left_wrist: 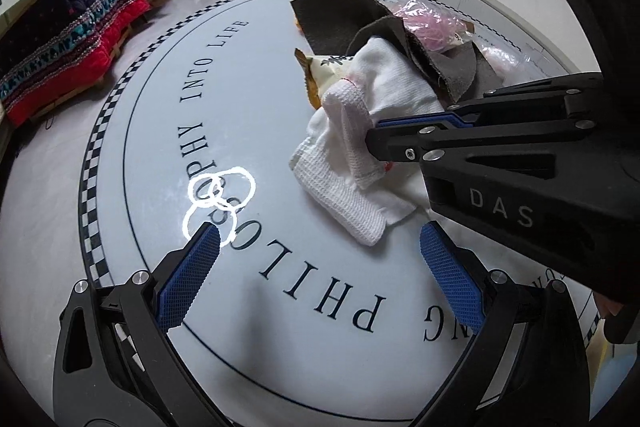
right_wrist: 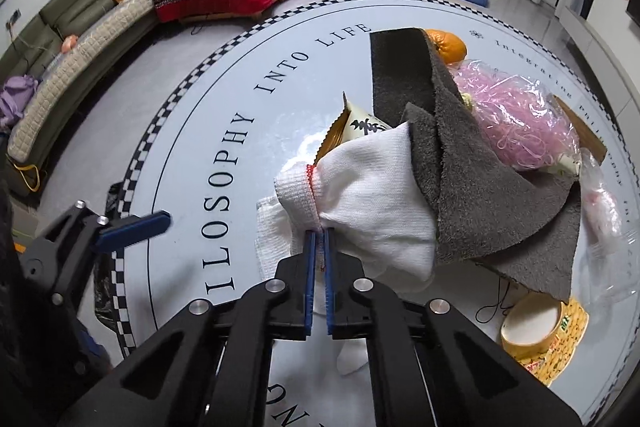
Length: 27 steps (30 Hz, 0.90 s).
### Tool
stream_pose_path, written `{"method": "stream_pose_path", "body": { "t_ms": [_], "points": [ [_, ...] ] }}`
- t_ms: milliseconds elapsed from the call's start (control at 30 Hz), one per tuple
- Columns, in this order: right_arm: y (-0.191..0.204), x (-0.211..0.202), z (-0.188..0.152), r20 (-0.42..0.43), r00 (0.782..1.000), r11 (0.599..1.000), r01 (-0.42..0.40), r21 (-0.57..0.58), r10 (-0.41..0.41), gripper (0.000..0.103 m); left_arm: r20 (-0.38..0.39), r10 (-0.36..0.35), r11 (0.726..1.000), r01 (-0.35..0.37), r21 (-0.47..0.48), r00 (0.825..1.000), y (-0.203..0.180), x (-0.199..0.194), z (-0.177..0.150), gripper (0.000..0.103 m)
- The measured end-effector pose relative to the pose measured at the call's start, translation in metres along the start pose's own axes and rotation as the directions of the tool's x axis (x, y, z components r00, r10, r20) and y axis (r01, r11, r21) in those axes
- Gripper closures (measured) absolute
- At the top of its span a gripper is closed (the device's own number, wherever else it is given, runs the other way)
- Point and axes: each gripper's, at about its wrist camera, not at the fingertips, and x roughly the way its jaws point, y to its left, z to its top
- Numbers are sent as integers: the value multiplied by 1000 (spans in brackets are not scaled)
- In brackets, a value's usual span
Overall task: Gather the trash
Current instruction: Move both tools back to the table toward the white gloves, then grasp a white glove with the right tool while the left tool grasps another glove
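The right gripper (right_wrist: 319,233) pinches the white cloth's (right_wrist: 372,187) red-stitched hem. The left gripper (left_wrist: 320,247) hangs wide open, empty. I'd lift slowly, so the grey towel (right_wrist: 500,195) slides off.

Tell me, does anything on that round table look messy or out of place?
Yes. A grey towel lies crumpled over a white cloth, a snack wrapper and a bag of pink shreds, all heaped together. An orange sits half hidden behind the pile.
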Motion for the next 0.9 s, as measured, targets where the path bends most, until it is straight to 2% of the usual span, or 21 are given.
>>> {"method": "stream_pose_path", "body": {
  "t_ms": [167,400,433,500,533,667,767,900],
  "points": [
    [-16,-25,4,75,996,998,-49,50,45,100,-17,-25,1000,25,2,1000,-8,17,12,6],
    [-30,-40,8,100,992,993,-86,77,78,100,-2,-66,998,66,-22,998,-13,38,28,8],
    [-32,-40,8,100,992,993,-86,79,78,100,-4,-83,996,83,-29,997,-14,41,29,11],
    [-35,-39,7,100,992,992,-91,86,82,100,-22,-87,995,86,-42,996,-15,47,29,35],
    [-36,-39,6,101,991,992,-92,89,82,100,-13,-72,997,71,-35,997,-17,46,29,38],
    [-36,-40,4,104,991,992,-92,89,83,100,-14,-64,997,63,-48,998,-14,41,28,65],
    [-34,-44,2,110,990,991,-94,92,84,100,-17,-84,993,82,-85,996,-5,37,25,74],
    [-30,-56,0,125,989,992,-88,90,76,100,6,-69,994,70,-87,998,1,14,19,75]
  ]
}}
